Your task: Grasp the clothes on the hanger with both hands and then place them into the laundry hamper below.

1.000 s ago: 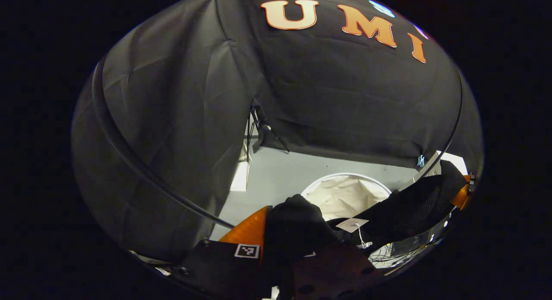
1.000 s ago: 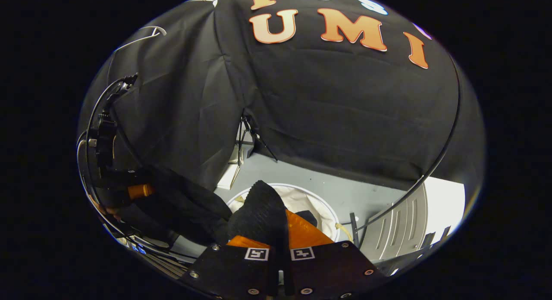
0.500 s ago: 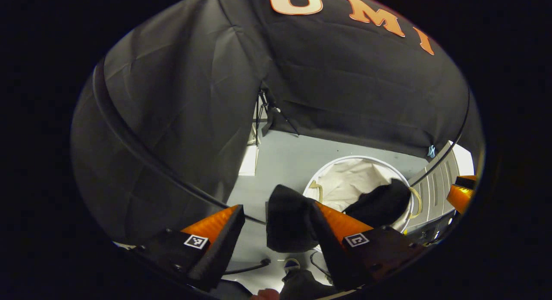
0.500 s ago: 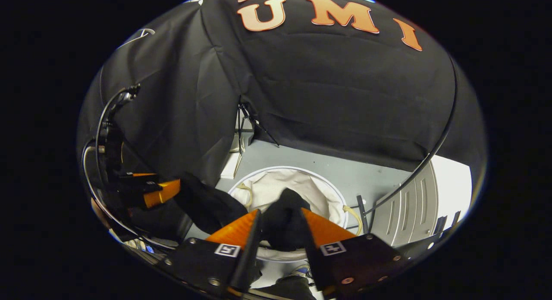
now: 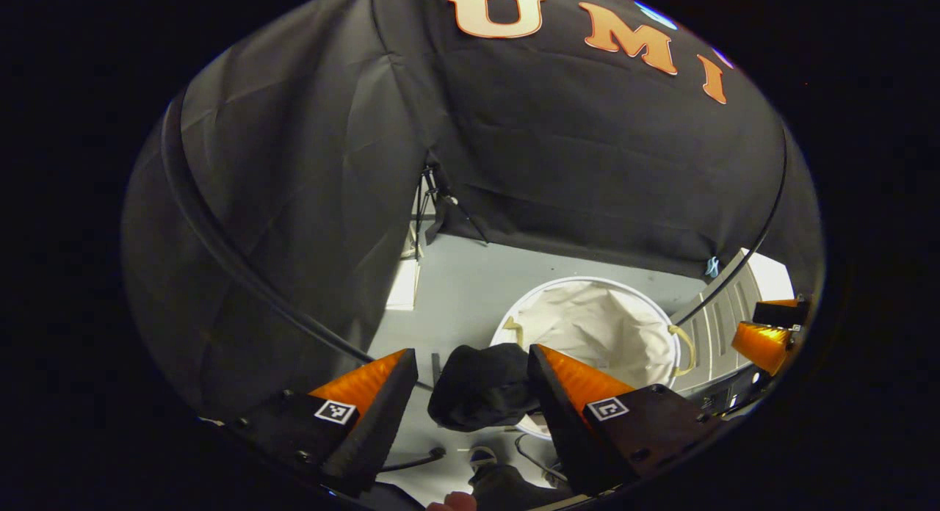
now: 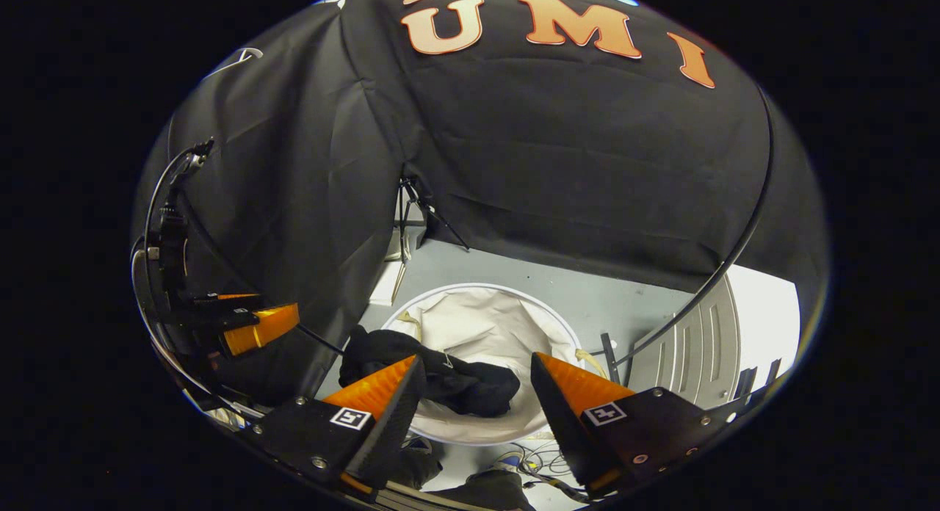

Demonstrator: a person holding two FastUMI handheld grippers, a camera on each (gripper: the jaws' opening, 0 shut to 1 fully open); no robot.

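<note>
A black garment [image 6: 448, 379] lies bunched across the near-left rim of the white round laundry hamper [image 6: 492, 324], partly inside it and partly hanging outside. My right gripper [image 6: 476, 357] is open above it, with the cloth lower down and free of both fingers. In the left gripper view the same garment [image 5: 481, 386] sits below and between the spread fingers of my open left gripper [image 5: 470, 351], beside the hamper [image 5: 595, 324]. The left gripper [image 6: 253, 327] also shows at the left of the right gripper view, and the right gripper [image 5: 764, 341] at the right edge of the left gripper view.
The hamper stands on a grey floor [image 5: 470, 291]. A tripod stand [image 6: 415, 210] is in the back corner of the booth. A white slatted panel [image 6: 690, 357] lies right of the hamper. Loose cables [image 6: 529, 470] run on the floor near my feet.
Both grippers went from shut on the garment to wide open. The garment dropped out of the fingers and now rests on the hamper's rim.
</note>
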